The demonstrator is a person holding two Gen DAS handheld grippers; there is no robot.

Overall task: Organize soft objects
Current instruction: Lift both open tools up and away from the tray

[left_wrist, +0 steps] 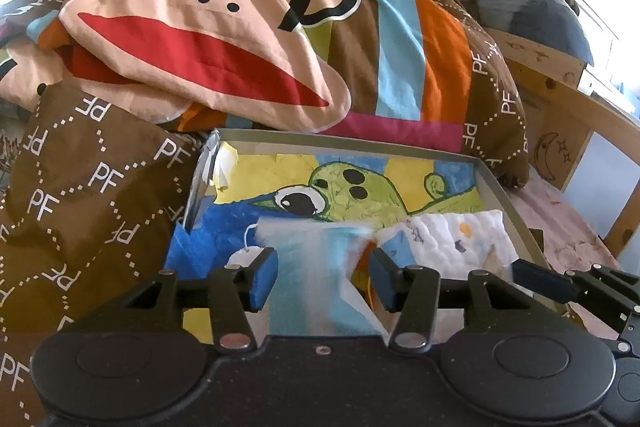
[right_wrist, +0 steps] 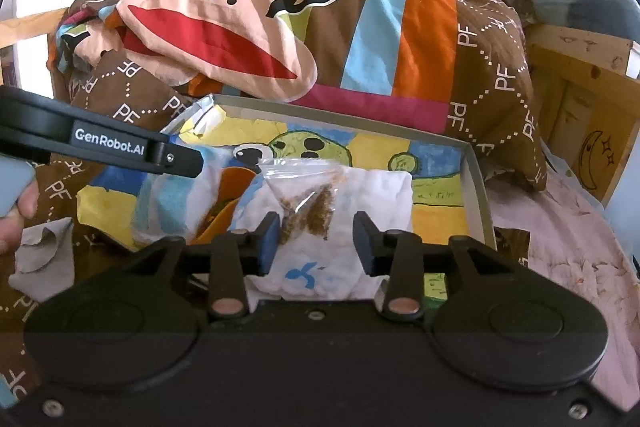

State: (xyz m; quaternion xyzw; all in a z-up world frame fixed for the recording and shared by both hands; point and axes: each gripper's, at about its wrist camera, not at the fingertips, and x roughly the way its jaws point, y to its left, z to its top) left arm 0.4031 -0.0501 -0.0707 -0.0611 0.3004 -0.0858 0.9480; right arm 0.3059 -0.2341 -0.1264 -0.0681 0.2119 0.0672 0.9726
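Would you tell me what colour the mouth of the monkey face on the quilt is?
Red, on the monkey face of the quilt; clearest in the left wrist view.

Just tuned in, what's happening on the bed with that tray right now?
A person is working a handheld gripper in each hand over a shallow grey tray lined with a green cartoon drawing, set against the monkey-print quilt. The left gripper has open jaws straddling a light blue folded cloth. The right gripper has open jaws around a white printed cloth with a small zip bag on top. Neither looks pinched.
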